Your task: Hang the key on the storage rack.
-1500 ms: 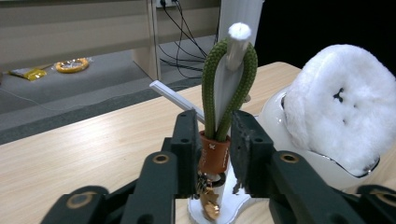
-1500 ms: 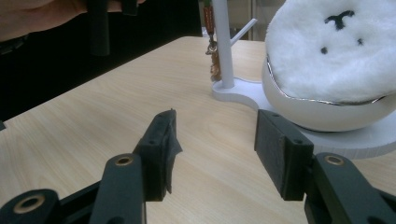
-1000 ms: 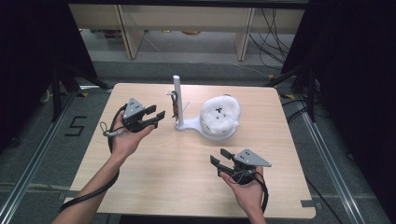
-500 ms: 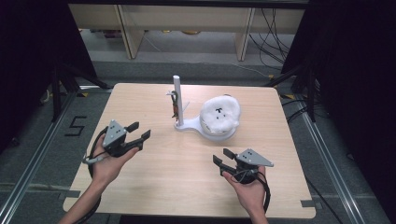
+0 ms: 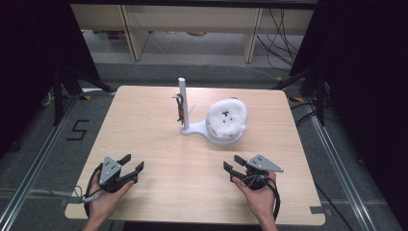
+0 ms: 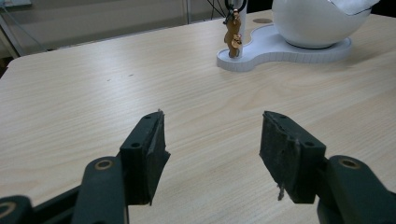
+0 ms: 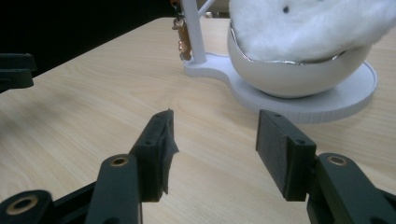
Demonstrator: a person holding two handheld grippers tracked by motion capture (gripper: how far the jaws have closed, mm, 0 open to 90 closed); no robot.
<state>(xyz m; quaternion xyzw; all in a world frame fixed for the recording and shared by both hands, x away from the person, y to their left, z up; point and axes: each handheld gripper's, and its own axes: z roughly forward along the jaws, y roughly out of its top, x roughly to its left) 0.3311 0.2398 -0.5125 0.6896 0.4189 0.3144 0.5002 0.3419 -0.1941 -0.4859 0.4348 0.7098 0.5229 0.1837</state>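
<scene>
A white stand (image 5: 192, 129) sits at the table's middle, with an upright post (image 5: 183, 98) and a bowl (image 5: 222, 134) holding a white fluffy toy (image 5: 226, 115). A small brown charm (image 5: 179, 109) (image 6: 232, 35) (image 7: 181, 39) hangs on the post. My left gripper (image 5: 133, 163) (image 6: 212, 149) rests low near the front left edge; its jaws have just been opening and stand open with nothing between them. Held at the front right, my right gripper (image 5: 233, 165) (image 7: 215, 144) is open and empty, pointing toward the bowl (image 7: 299, 74).
The wooden table (image 5: 144, 125) is bare around both hands. Black stands and cables flank the table, and shelving runs along the back. A "5" mark (image 5: 77, 130) is taped on the floor at left.
My left hand came down and back toward the front left edge, away from the post, and its jaws spread wider. The right hand stayed where it was.
</scene>
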